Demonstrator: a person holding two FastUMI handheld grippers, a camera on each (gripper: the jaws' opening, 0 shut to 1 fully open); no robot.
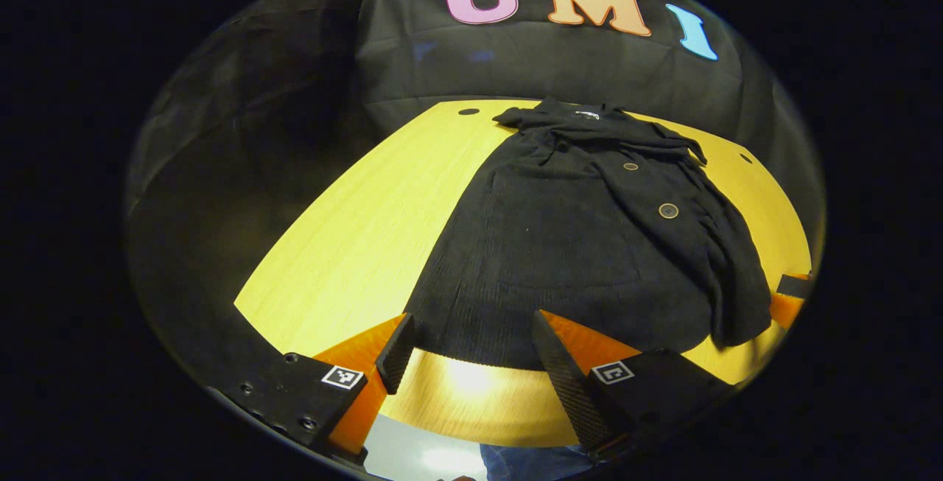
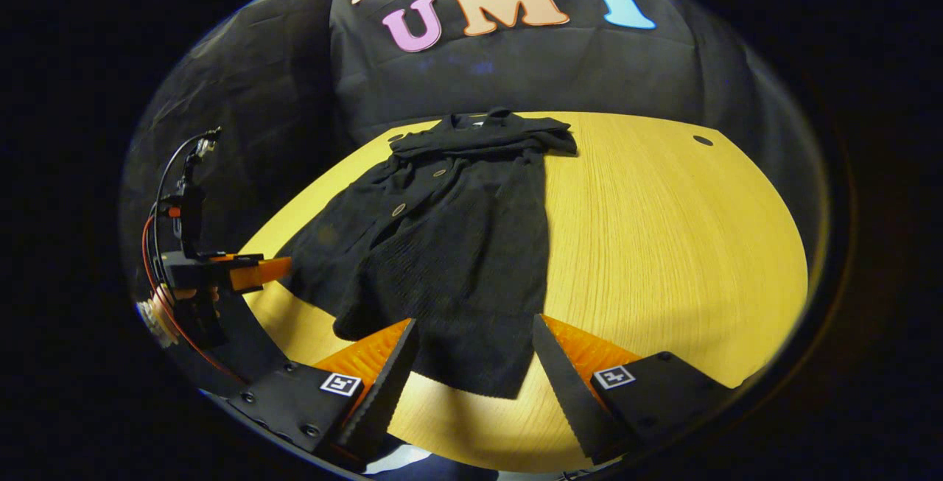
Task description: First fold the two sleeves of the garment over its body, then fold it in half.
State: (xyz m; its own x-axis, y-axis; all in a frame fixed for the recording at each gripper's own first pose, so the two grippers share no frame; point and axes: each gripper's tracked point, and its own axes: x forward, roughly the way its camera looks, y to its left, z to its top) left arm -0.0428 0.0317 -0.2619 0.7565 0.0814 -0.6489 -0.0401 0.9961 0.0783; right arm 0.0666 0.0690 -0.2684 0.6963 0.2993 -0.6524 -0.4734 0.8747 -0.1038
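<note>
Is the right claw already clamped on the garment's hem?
No. In the right gripper view the right claw stands open, its fingers spread either side of the black garment's near hem, not pressing on it.

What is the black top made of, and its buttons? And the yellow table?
The black garment looks like a soft knit, perhaps wool or a blend: matte, with fine ribbing near the hem and limp folds. Its buttons look round and slightly shiny, maybe plastic or metal; too small to tell. The table looks like light wood or a wood-look laminate: fine straight grain lines and a smooth top that reflects light near the edge.
</note>
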